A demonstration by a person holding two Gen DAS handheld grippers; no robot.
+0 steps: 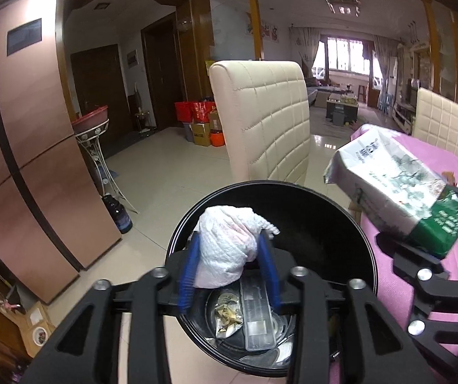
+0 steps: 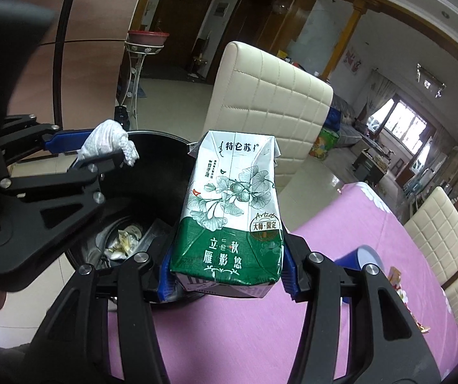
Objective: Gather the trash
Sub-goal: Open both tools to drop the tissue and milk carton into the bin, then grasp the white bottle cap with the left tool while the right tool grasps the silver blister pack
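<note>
Setting: a lived-in home, open dining area joined to a living room. Cream quilted dining chair (image 1: 267, 118) stands at a worktop (image 2: 341, 256) with a pink cloth; more matching chairs (image 2: 433, 233) along its far side. Tall copper-coloured fridge (image 1: 37, 147) at left. Glossy tiled floor (image 1: 165, 166). Dark wooden doors (image 1: 101, 86) in a hallway, cardboard boxes (image 1: 201, 132) and red bags stacked near them. Far end: curtained window (image 1: 347, 54), low coffee table (image 1: 341, 102), ceiling lamp (image 1: 344, 6). Black bin (image 1: 325, 224) on the floor beside the worktop.
</note>
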